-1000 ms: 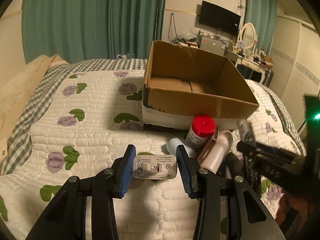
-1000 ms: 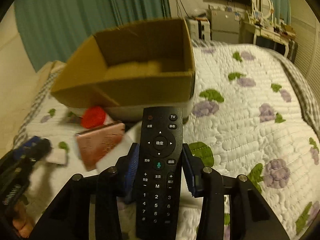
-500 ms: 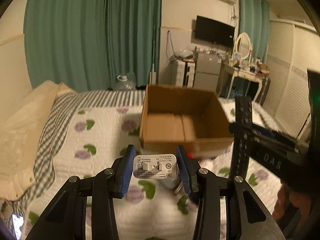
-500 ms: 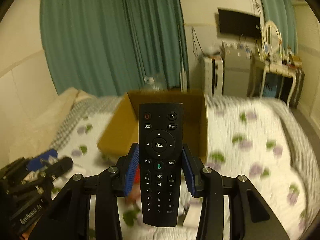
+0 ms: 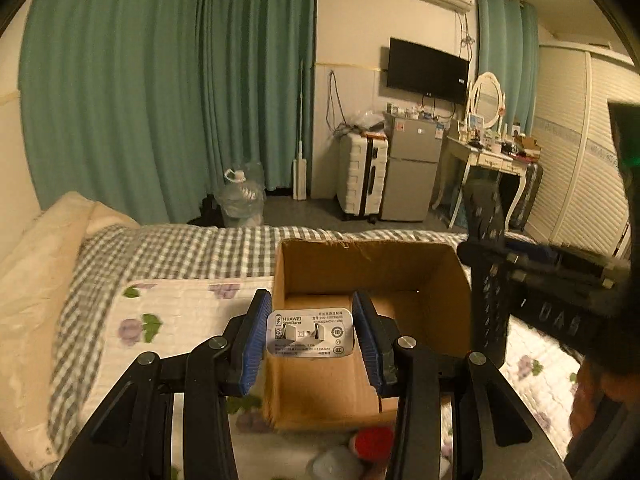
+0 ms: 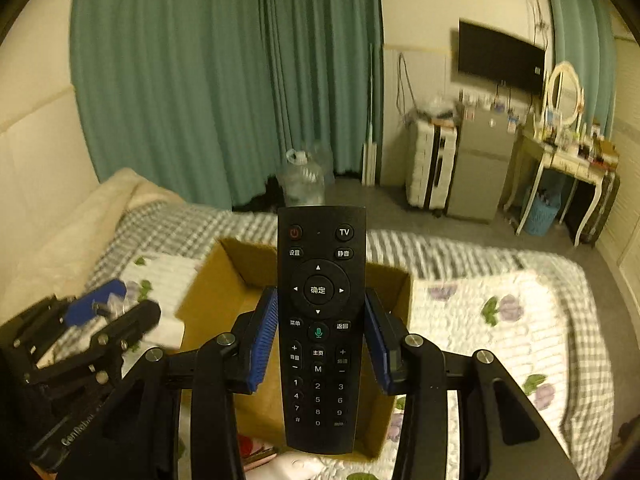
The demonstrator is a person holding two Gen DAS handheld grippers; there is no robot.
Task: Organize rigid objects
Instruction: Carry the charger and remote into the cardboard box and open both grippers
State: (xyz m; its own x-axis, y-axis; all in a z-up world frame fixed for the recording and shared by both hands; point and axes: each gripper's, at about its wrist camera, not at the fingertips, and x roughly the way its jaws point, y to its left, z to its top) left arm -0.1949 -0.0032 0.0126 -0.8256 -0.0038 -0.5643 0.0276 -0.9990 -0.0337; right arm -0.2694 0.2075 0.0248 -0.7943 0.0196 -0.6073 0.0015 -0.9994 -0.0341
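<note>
My left gripper [image 5: 310,334] is shut on a white Huawei charger [image 5: 310,332] and holds it above the near left part of an open cardboard box [image 5: 400,280] on the bed. My right gripper [image 6: 320,334] is shut on a black TV remote [image 6: 320,320], held upright above the same box [image 6: 224,292]. The right gripper with the remote shows at the right of the left wrist view [image 5: 520,280]. The left gripper shows at the lower left of the right wrist view [image 6: 88,332].
A red-capped bottle [image 5: 370,442] and other small items lie on the floral quilt [image 5: 168,320] in front of the box. Beyond the bed stand a water jug [image 5: 242,196], a white suitcase [image 5: 362,176], a small fridge [image 5: 412,168] and a dressing table [image 5: 492,152].
Both grippers have risen from the quilt and moved forward over the box, each keeping its object. The small items by the box have dropped to the bottom of both views.
</note>
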